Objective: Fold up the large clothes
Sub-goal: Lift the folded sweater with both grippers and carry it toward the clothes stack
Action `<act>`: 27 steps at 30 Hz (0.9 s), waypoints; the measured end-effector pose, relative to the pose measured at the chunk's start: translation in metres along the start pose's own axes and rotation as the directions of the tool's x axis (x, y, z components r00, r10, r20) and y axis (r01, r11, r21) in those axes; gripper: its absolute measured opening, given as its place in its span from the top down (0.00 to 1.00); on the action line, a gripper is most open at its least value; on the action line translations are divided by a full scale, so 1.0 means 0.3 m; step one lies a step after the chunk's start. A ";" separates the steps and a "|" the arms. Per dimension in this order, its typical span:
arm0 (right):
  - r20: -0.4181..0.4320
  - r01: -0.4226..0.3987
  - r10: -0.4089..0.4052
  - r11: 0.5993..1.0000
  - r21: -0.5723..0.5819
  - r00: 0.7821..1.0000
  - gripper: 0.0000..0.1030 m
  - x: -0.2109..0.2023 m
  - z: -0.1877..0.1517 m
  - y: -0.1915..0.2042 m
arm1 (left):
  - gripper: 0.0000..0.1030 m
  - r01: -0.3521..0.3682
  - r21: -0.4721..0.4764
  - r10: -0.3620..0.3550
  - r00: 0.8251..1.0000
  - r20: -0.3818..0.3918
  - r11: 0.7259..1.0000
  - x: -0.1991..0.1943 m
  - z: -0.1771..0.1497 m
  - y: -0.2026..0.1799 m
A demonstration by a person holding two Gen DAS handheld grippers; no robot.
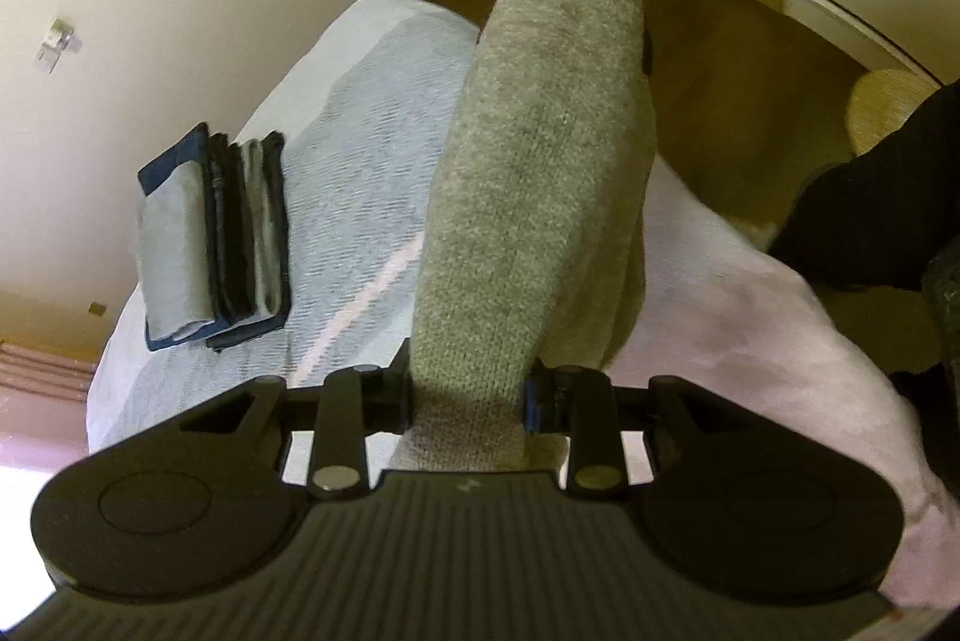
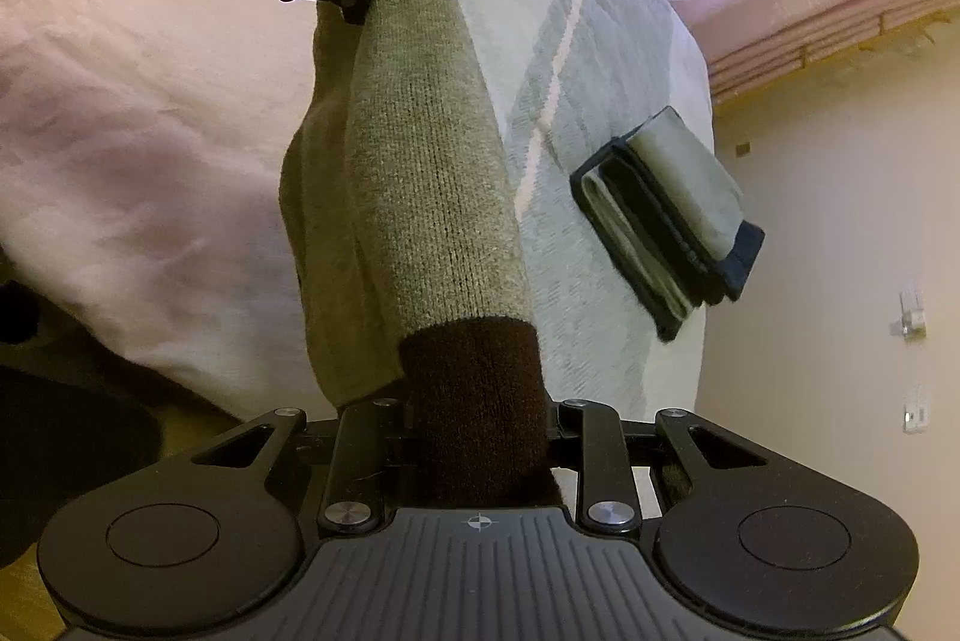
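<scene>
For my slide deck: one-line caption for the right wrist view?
Both grippers hold a folded grey-green sweater stretched above the bed, folded stack beside it.

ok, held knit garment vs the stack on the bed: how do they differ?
The grey-green knit garment hangs stretched between the left gripper and right gripper; the folded stack lies on the bed cover. The garment is one long roll with a dark brown end; the stack is compact, in navy and pale grey layers. Both are cloth.
</scene>
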State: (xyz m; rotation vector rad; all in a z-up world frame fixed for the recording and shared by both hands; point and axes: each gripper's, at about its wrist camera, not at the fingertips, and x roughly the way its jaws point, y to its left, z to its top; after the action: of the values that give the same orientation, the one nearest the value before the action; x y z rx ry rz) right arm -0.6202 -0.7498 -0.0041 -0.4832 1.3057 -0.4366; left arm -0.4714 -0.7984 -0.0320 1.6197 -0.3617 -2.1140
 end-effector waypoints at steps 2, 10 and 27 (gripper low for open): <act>0.028 -0.008 0.009 1.000 -0.029 1.000 0.76 0.049 -0.030 -0.068 | 0.73 -0.005 -0.016 0.005 1.000 -0.023 1.000 0.041 0.031 0.051; 0.167 -0.054 0.086 0.981 -0.185 0.982 0.76 0.257 -0.151 -0.410 | 0.73 -0.067 -0.201 0.035 0.986 -0.160 0.977 0.219 0.198 0.305; 0.237 -0.061 0.147 0.939 -0.338 0.960 0.76 0.402 -0.188 -0.715 | 0.73 -0.133 -0.360 0.042 0.967 -0.250 0.923 0.324 0.316 0.554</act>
State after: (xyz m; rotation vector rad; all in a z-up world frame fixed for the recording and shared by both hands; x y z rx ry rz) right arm -0.6576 -0.9991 0.0101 -0.7203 1.1454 -0.0586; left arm -0.5510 -0.9967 -0.0102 1.5680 0.0478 -1.7628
